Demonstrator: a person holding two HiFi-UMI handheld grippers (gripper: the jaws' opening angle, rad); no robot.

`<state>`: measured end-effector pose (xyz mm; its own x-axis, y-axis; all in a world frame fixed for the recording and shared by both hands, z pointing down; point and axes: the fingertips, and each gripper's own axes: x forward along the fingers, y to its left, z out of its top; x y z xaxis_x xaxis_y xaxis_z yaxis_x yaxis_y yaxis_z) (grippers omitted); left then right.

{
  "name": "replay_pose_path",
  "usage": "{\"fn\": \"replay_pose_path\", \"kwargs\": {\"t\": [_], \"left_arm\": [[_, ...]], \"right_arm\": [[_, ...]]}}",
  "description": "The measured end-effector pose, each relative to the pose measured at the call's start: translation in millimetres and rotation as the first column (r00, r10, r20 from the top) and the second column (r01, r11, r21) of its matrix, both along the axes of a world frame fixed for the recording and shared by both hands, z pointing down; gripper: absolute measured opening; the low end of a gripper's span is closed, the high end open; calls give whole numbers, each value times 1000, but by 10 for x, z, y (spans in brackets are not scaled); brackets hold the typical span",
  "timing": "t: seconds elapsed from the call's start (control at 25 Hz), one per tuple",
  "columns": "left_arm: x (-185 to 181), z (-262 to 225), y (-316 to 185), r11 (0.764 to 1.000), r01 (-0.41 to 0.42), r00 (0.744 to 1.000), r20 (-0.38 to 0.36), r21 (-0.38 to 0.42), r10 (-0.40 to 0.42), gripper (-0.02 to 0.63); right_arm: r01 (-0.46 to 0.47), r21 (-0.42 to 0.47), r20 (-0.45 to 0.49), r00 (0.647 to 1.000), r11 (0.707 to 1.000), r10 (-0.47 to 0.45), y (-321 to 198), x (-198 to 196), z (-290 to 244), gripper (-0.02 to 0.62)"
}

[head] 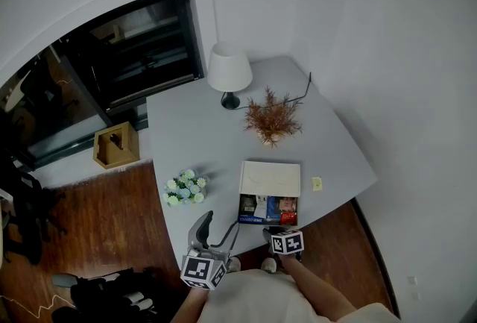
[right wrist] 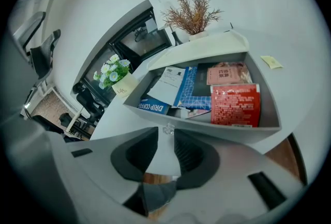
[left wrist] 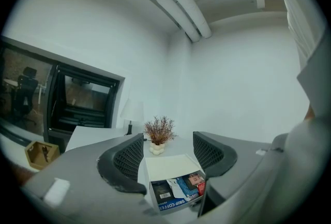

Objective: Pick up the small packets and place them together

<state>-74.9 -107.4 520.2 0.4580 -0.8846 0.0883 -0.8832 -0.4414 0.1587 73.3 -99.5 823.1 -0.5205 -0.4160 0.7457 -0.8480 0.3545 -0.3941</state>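
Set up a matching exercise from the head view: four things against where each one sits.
1. table lamp
2. white flower bouquet
3. yellow sticky note
4. wooden box

A. on the floor, left of the table
B. right of the open packet box
C. far end of the table, beside the dried plant
D. left of the open packet box, near the table's edge

Pairs: 1-C, 2-D, 3-B, 4-A.

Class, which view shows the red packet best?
The right gripper view: the red packet lies close, its whole face visible. The head view shows a small red patch; the left gripper view, only a red sliver.
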Motion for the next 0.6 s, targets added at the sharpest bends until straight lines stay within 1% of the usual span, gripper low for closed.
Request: {"fn": "replay_pose_path", "kwargs": {"t": [0.16,0.24,0.32,0.4,0.44,0.48,0.52,0.6], "left_arm": [[3,31,-36,1000,11,1000,1,-11,-11,285],[13,31,-52,1000,10,1000,1,-11,-10,285],[40,22,-64,1000,2,1000,6,-5,-2,285],[68,13,-83,1000,-6,1000,10,2,6,285],[82,6,-96,1000,-10,1000,13,5,10,285],[95,-2,-111,1000,-15,1000,18,9,15,285],[105,-13,-127,1000,-18,1000,22,13,17,285],[113,-47,-158,1000,-19,999,28,25,18,285]], "right_arm": [[101,46,-8,995,994,-101,131,31,-172,114],[127,78,28,991,989,-129,228,25,-354,114],[109,151,89,988,983,-123,241,18,-657,114],[61,264,157,982,963,-105,157,26,-1069,114],[27,330,199,975,944,-97,91,35,-1308,114],[-10,397,240,966,918,-93,19,54,-1554,114],[-47,462,269,959,886,-90,-55,86,-1792,114],[-92,577,273,958,811,-85,-182,179,-2209,114]]}}
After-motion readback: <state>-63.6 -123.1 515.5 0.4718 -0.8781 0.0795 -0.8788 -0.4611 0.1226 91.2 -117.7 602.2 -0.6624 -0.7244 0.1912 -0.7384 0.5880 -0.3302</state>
